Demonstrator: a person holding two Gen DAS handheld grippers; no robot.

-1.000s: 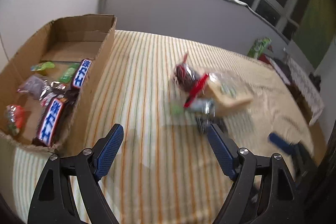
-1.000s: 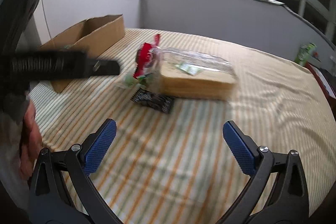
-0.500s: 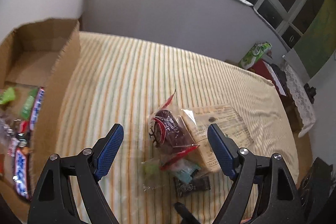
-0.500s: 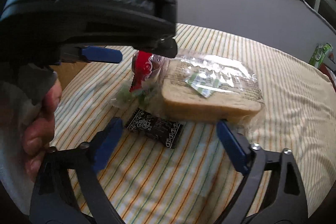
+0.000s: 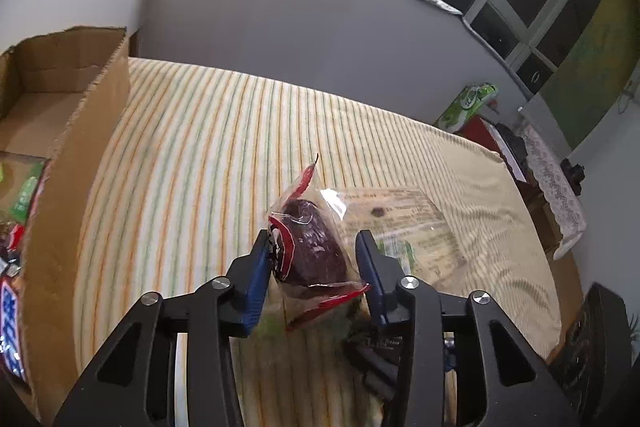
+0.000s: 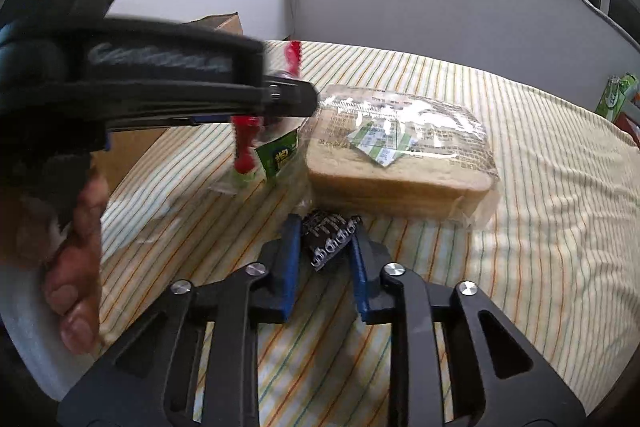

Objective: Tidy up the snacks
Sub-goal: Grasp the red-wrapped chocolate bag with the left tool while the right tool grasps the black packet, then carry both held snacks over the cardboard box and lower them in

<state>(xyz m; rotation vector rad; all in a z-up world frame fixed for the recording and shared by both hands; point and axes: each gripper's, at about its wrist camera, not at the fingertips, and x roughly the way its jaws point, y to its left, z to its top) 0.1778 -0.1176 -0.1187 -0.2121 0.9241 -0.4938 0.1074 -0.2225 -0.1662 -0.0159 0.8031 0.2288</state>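
Both jaws wide second ago, now closing. Left gripper point(image 5: 316, 259) narrowing on red-trimmed dark snack pouch point(image 5: 310, 251), lower centre. Right gripper point(image 6: 322, 247) pinching black wrapped candy point(image 6: 330, 235) before bread pack point(image 6: 400, 163). Next likely: cardboard box point(image 5: 76, 131), left edge.

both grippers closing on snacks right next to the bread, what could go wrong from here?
1. The left gripper is closing on the red-wrapped snack, whose wrapper overlaps the bread bag; lifting may drag the bag.
2. The right gripper is closing on only the near end of the black packet; it could slip out.
3. Both grippers work close together and could bump.
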